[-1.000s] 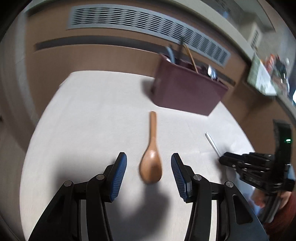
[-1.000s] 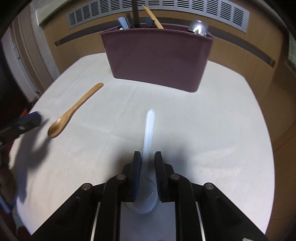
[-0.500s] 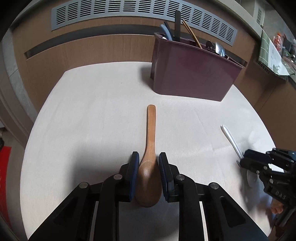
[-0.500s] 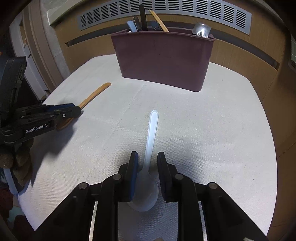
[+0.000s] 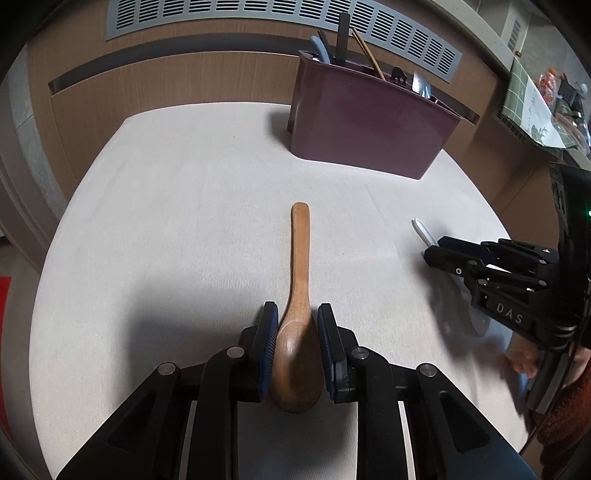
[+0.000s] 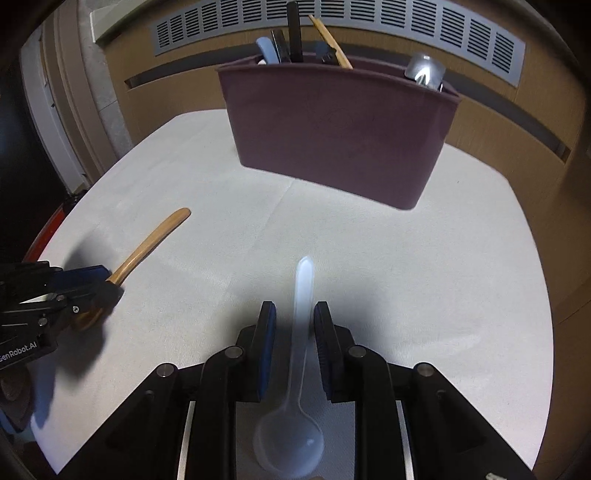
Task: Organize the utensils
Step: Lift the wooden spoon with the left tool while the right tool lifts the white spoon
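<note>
Your left hand-held gripper [image 5: 295,332], spread wide around the wooden spoon [image 5: 297,314] a second ago, is now clenched on its bowl. Your right hand-held gripper [image 6: 294,332] is closing, pads not touching the white plastic spoon [image 6: 301,332] between them. Both spoons lie near you on the desk [image 5: 184,221]; the maroon caddy [image 5: 369,125] stands far. Lifting comes next.

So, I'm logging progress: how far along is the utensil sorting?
Several utensils stand in the maroon caddy. The left gripper clamps the wooden spoon by its bowl; the right gripper, jaws closing, straddles the white spoon without contact. Left: lift both spoons into the caddy.
</note>
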Available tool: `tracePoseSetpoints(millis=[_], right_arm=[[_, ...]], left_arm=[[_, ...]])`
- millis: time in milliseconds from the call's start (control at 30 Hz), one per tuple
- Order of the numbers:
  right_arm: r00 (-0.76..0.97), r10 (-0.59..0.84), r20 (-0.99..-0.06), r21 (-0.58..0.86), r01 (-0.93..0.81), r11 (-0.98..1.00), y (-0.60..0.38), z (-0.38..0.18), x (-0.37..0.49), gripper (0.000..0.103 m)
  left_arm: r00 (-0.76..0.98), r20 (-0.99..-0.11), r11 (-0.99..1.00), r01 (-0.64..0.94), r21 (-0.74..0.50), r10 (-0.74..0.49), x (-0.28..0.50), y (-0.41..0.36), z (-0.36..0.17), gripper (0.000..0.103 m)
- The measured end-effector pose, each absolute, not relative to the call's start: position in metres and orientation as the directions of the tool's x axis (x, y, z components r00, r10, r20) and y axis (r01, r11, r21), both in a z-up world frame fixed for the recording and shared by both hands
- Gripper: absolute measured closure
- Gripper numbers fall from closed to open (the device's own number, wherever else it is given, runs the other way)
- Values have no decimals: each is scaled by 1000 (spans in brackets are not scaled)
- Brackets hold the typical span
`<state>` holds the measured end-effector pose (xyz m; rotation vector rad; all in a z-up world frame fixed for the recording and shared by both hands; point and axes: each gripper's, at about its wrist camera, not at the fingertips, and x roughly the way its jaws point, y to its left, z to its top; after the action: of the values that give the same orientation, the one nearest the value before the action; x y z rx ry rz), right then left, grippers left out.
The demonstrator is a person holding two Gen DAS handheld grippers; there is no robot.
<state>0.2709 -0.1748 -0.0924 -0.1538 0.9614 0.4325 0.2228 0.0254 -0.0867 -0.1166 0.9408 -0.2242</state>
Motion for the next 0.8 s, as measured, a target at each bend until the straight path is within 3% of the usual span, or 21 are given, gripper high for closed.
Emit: tracePoseSetpoints(millis=[67, 500, 567, 633, 800], right_arm=[[497, 285, -820, 56, -426, 903, -172, -91, 271, 94], [541, 357, -762, 159, -379, 912, -201, -67, 257, 94], [533, 363, -764, 168, -379, 910, -201, -67, 257, 94], [521, 372, -768, 184, -377, 908, -203, -69, 257, 94], [522, 376, -765, 204, -358, 911, -206, -71, 256, 94]], left_arm=[[569, -788, 972, 142, -186, -234, 227, 23, -87, 80], [523, -817, 967, 192, -165, -243, 273, 11, -86, 78], [509, -824, 965, 198, -170, -249, 280, 9, -85, 75], [494, -830, 962, 213, -172, -258, 283, 6, -84, 66], [496, -835, 964, 229, -139, -238, 286, -3, -83, 65]])
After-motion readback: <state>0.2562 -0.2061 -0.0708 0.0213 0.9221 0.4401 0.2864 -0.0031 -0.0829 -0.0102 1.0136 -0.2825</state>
